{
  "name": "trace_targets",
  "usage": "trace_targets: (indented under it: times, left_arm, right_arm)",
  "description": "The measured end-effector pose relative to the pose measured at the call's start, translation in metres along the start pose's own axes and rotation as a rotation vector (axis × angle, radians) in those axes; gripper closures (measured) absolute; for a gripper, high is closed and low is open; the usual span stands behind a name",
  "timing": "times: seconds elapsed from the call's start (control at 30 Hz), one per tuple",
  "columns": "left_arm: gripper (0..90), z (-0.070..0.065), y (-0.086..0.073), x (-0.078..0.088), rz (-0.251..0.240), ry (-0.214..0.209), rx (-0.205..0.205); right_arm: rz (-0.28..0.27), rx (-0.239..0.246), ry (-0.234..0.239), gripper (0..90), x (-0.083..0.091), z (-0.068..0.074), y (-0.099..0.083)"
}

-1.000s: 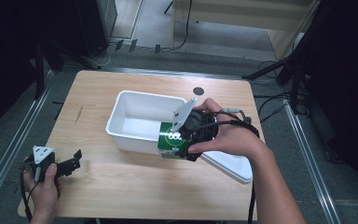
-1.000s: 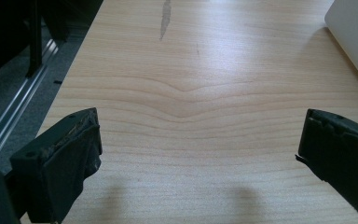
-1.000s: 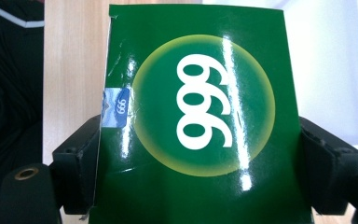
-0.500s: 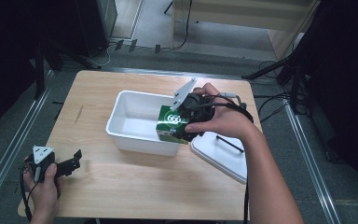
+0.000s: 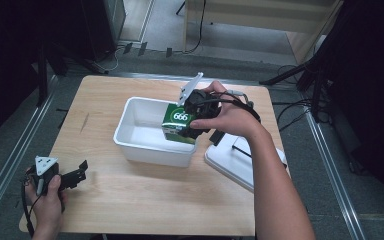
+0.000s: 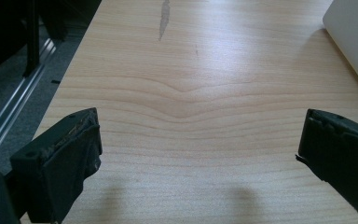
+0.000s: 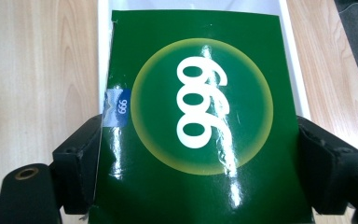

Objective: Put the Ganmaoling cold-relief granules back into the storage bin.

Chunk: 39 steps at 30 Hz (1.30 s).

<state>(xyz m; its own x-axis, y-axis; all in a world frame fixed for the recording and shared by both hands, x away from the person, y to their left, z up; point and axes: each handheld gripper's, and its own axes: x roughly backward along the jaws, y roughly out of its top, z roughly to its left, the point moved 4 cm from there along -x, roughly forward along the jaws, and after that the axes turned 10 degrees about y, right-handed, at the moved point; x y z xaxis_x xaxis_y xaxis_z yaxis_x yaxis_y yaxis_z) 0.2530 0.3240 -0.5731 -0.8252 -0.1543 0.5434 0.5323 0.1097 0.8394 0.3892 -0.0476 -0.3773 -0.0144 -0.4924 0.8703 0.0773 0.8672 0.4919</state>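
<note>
Over the right end of the white rectangular plastic tub (image 5: pixel 145 131) on the pale wooden table (image 5: pixel 145 200), we grip a glossy green carton marked 666 (image 5: pixel 179 123) in our right claw (image 5: pixel 192 120), both pads pressing its sides. Just right of the tub lies a white lid (image 5: pixel 240 162). Near the table's front left corner, our left claw (image 5: pixel 77 175) gapes wide over bare wood.

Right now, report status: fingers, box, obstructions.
Right gripper shut on green box, over white tub. Left gripper open, idle above table. Tub lid lies aside, nothing blocking.
</note>
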Motion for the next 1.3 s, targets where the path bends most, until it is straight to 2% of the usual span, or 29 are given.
trace_targets:
  times: [0.2,0.53,1.13,1.3]
  left_arm:
    - [0.0,0.0,0.0,0.0,0.001,-0.002,-0.001]
    - [0.0,0.0,0.0,0.0,0.0,0.0,0.0]
    - [0.0,0.0,0.0,0.0,0.002,0.0,-0.004]
    - [0.0,0.0,0.0,0.0,0.001,0.001,-0.008]
  right_arm:
    - [-0.001,-0.011,-0.009,15.5,-0.006,-0.008,0.0]
    - [0.012,0.005,-0.022,15.4,-0.02,-0.016,-0.002]
    - [-0.006,-0.014,-0.004,15.3,-0.046,-0.027,-0.014]
    - [0.006,-0.021,-0.008,15.2,-0.053,-0.03,-0.017]
